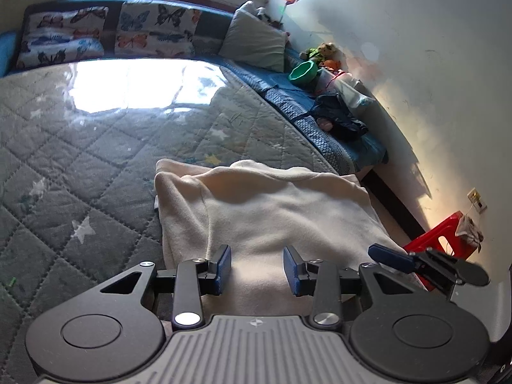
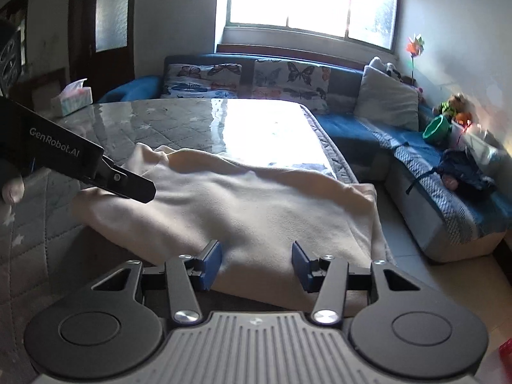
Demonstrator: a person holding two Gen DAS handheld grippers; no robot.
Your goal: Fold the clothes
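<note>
Cream fleece garment (image 1: 272, 211), folded and softly rumpled, lying on the grey quilted star-patterned table (image 1: 80, 160), with left claw (image 1: 257, 270) and right claw (image 2: 257, 264) both spread, pinching nothing.

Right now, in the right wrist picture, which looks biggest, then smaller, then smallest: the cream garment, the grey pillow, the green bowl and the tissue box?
1. cream garment, by far the largest, though it is also nearest the camera.
2. grey pillow.
3. tissue box and green bowl: they look about alike, so no ranking.
</note>
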